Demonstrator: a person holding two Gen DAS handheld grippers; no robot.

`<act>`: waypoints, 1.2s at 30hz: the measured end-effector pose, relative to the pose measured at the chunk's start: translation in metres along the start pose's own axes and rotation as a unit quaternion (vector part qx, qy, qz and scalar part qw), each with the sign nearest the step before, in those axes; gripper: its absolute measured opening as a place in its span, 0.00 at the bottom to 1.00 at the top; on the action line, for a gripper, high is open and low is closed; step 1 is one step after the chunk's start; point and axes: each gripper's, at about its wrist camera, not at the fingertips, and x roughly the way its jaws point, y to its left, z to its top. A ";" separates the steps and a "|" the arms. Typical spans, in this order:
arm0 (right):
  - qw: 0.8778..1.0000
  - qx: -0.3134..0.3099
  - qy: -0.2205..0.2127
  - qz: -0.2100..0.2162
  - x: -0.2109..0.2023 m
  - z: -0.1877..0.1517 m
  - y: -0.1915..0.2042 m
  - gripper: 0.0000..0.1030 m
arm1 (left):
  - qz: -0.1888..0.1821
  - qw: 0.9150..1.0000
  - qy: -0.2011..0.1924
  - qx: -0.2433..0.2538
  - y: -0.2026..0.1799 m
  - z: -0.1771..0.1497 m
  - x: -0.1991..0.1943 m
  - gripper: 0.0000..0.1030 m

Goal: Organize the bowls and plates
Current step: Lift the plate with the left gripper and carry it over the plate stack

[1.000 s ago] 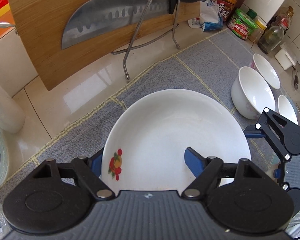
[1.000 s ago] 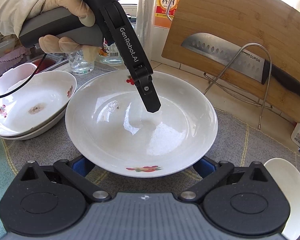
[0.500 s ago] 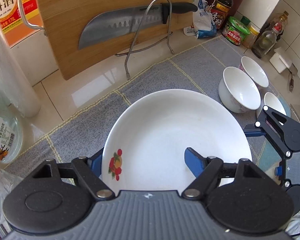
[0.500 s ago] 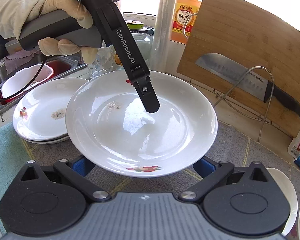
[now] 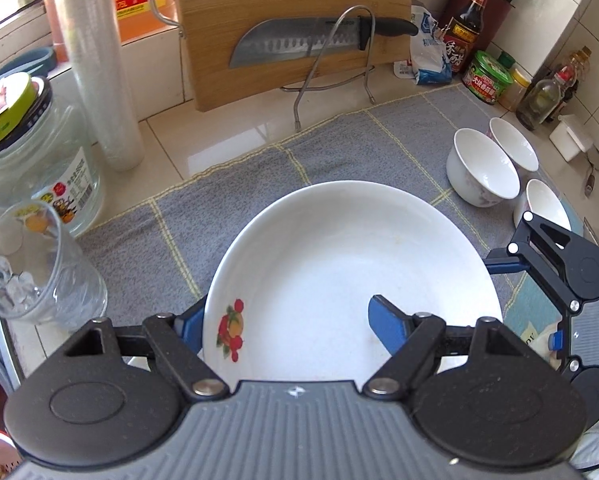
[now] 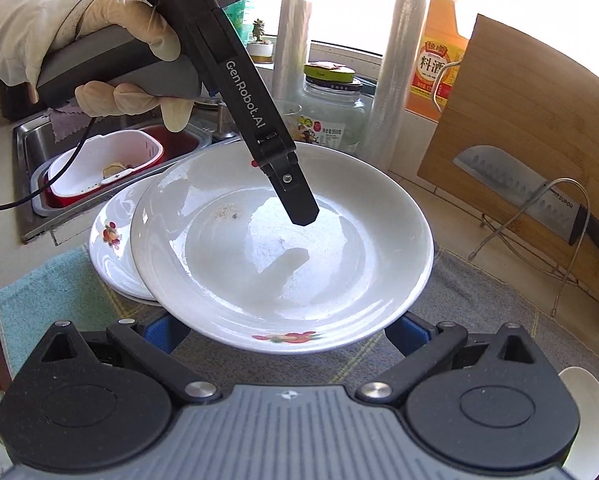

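The left gripper (image 5: 283, 322) is gripping the white plate (image 6: 283, 248) by its rim, one jaw under the edge and one over it inside the dish, and the plate is hanging clear of the grey mat (image 5: 235, 200). The relation that matters: in the right wrist view the stacked plates (image 6: 111, 248) are lying at the left of the frame, and the carried plate's left edge is already overlapping them, so it is almost above its landing spot. A plate has no long axis; it is being held near level, tipped slightly. The right gripper (image 6: 283, 330) is waiting just below the plate's near rim with its jaws spread wide, holding nothing. Three bowls (image 5: 481, 172) are standing at the right of the left wrist view. Compared with a second ago, the plate has travelled toward the stack, which was then lying well apart from it.
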 end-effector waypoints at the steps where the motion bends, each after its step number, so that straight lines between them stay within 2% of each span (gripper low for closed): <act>1: 1.000 -0.003 0.000 0.004 0.000 0.001 0.003 1.00 | 0.002 1.000 -0.001 -0.004 0.002 -0.004 -0.003 0.78; 12: 0.999 -0.032 0.004 0.040 0.008 0.015 0.035 1.00 | 0.020 0.999 -0.004 -0.050 0.024 -0.046 -0.023 0.78; 20: 0.998 -0.034 0.017 0.055 0.015 0.019 0.039 1.00 | 0.018 0.997 0.005 -0.070 0.035 -0.066 -0.020 0.78; 36: 0.997 -0.035 0.033 0.065 0.024 0.019 0.044 1.00 | 0.018 0.996 0.030 -0.082 0.047 -0.078 -0.003 0.78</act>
